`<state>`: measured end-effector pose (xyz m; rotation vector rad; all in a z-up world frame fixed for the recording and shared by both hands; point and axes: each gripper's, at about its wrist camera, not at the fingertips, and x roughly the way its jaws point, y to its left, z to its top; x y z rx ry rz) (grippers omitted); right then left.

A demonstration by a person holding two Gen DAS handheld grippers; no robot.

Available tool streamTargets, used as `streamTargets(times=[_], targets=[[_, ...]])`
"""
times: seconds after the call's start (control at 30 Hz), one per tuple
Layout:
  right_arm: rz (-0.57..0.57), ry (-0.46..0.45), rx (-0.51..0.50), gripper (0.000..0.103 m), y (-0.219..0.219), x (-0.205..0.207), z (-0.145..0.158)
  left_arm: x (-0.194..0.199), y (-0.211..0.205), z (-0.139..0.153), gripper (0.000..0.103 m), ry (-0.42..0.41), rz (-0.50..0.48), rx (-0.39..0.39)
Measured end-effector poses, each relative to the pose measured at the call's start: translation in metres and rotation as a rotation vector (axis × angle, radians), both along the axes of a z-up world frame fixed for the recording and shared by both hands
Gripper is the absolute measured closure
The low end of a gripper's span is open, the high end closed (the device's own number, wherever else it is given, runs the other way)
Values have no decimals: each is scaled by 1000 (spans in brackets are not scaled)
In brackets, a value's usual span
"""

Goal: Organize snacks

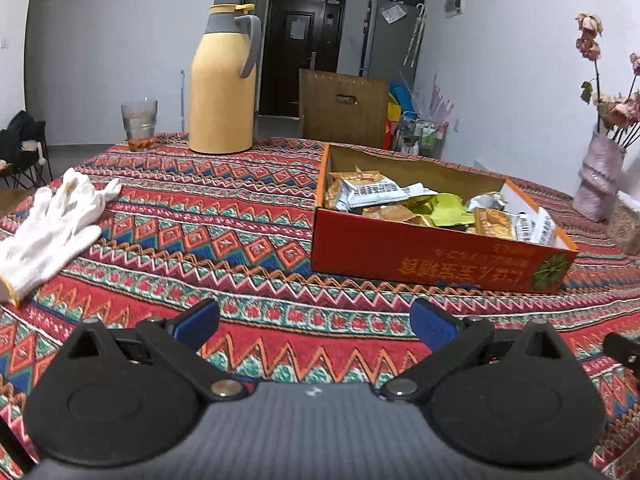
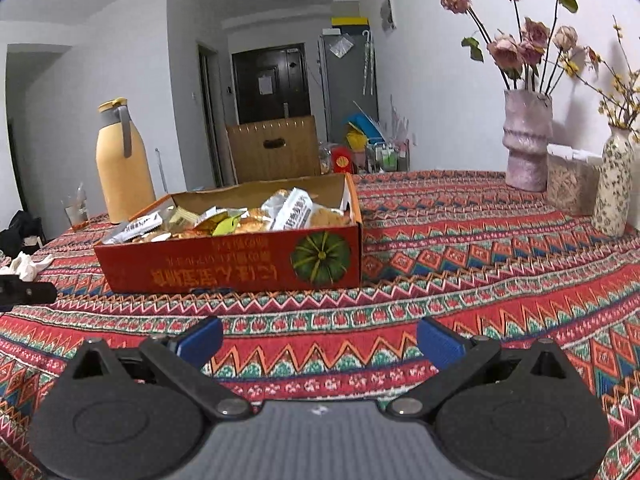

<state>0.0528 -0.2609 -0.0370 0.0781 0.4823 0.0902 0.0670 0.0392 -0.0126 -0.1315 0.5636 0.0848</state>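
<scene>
We see one red box point(image 2: 236, 264) of mixed snack packets point(image 2: 292, 210), one yellow flask point(image 1: 224, 88) behind it, two vases point(image 2: 526, 148). Both the left gripper point(image 1: 314, 320) and right gripper point(image 2: 320, 338) hover released over the patterned tablecloth point(image 2: 480, 272).

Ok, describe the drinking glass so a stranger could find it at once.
Start at the tall yellow thermos jug on the patterned tablecloth. The glass stands just left of it, near the table's far edge. It is clear, with red bits settled at its bottom.
</scene>
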Motion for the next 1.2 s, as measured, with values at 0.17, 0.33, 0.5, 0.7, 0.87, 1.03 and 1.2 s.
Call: streamTargets(times=[0.17,0.33,0.5,0.7,0.87,1.03,1.2], targets=[[4,3,-1,0,0,-1,1,-5,-6,0,0,-3,-19,18],[9,8,-5,0,2,-1,1,-5,-9,-2,0,-2,-35,27],[8,9,-7,0,3,0,1,-5,-9,-5,0,3,-37,25],[10,10,-9,0,3,0,1,-5,-8,-6,0,5,-37,25],[10,11,-10,0,3,1,0,-5,-8,-6,0,4,-39,22],[11,12,-10,0,3,1,0,-5,-8,-6,0,4,-38,24],[11,11,-10,0,3,1,0,-5,-9,-6,0,4,-39,25]])
